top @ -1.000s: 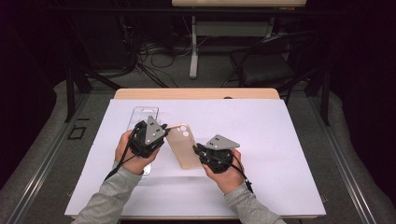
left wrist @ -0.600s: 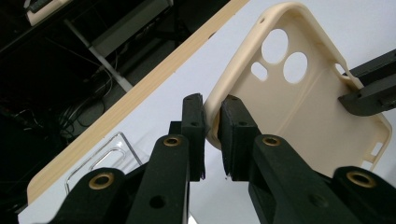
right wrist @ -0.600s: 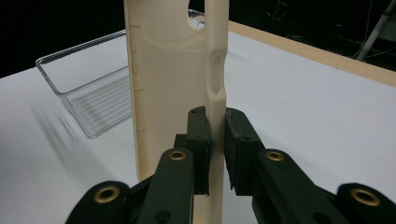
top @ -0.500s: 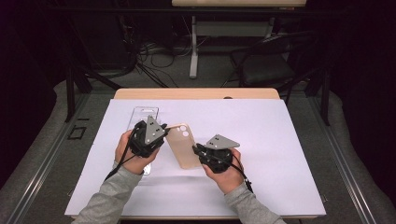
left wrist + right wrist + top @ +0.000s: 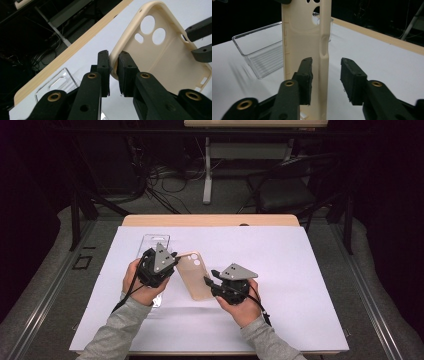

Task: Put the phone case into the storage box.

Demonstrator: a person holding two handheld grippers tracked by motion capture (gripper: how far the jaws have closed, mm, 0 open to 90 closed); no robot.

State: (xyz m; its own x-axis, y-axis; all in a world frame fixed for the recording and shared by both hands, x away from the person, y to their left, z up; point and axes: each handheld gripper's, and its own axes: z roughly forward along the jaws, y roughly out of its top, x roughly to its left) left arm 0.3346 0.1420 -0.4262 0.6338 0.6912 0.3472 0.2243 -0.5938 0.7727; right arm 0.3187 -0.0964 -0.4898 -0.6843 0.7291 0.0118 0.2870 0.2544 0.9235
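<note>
The beige phone case (image 5: pixel 194 275) hangs above the counter (image 5: pixel 300 270); our left tool (image 5: pixel 113 63) pinches its top edge, so our right tool (image 5: pixel 325 75) has just been opening, its pads parted around the side wall.

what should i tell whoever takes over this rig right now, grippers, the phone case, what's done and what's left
Left gripper: shut on the top corner rim of the beige phone case, near its camera cut-outs.
Right gripper: jaws have just been opening; the case's side rim stands between them, one pad close against it, the other clear. Treat it as released.
Phone case: held up off the white sheet between the two grippers, inner side showing in the left gripper view.
Clear plastic tray: on the sheet behind the left hand.
Done: case lifted, the left gripper now carrying it alone.
Left: probably setting the case down or into the tray; the goal isn't clear.
</note>
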